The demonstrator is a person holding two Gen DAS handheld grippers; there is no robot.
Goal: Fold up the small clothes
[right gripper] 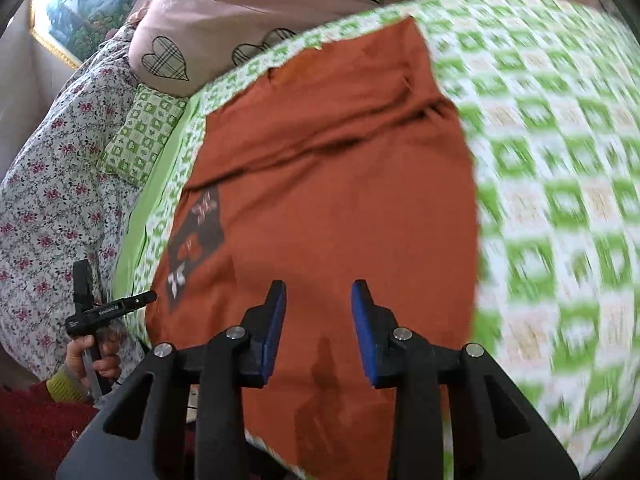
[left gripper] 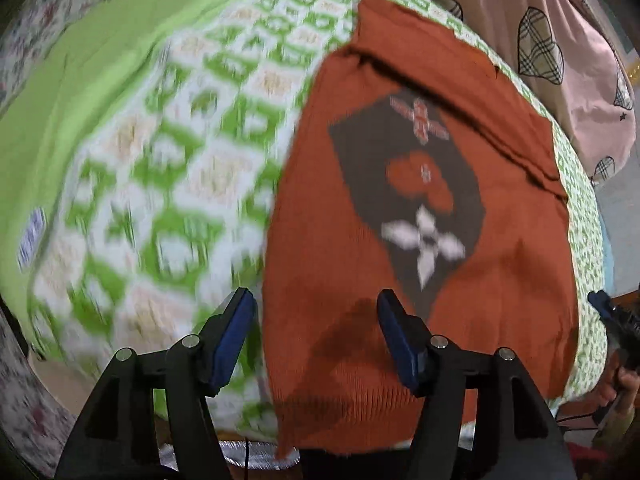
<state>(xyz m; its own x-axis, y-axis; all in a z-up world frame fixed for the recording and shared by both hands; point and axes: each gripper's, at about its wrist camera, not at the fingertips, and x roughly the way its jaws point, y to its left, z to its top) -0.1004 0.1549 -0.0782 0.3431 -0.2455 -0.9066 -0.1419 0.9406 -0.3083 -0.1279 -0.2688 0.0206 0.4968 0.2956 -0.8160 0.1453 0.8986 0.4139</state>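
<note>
A small rust-orange knitted sweater (left gripper: 460, 280) with a dark diamond panel of flower motifs lies flat on the green-and-white checked bedspread (left gripper: 160, 184). Its sleeves are folded in across the upper body. My left gripper (left gripper: 316, 312) is open and empty, hovering above the sweater's near left edge by the ribbed hem. In the right wrist view the same sweater (right gripper: 340, 200) fills the middle. My right gripper (right gripper: 319, 300) is open and empty above the sweater's lower part. The other gripper (right gripper: 100, 308) shows at the left, in a hand.
A pink quilt with checked hearts (left gripper: 540, 40) lies beyond the sweater. A small checked pillow (right gripper: 140, 136) and a floral sheet (right gripper: 48, 200) lie at the bed's side. A framed picture (right gripper: 80, 4) hangs on the wall. The bedspread (right gripper: 560, 200) stretches to the right.
</note>
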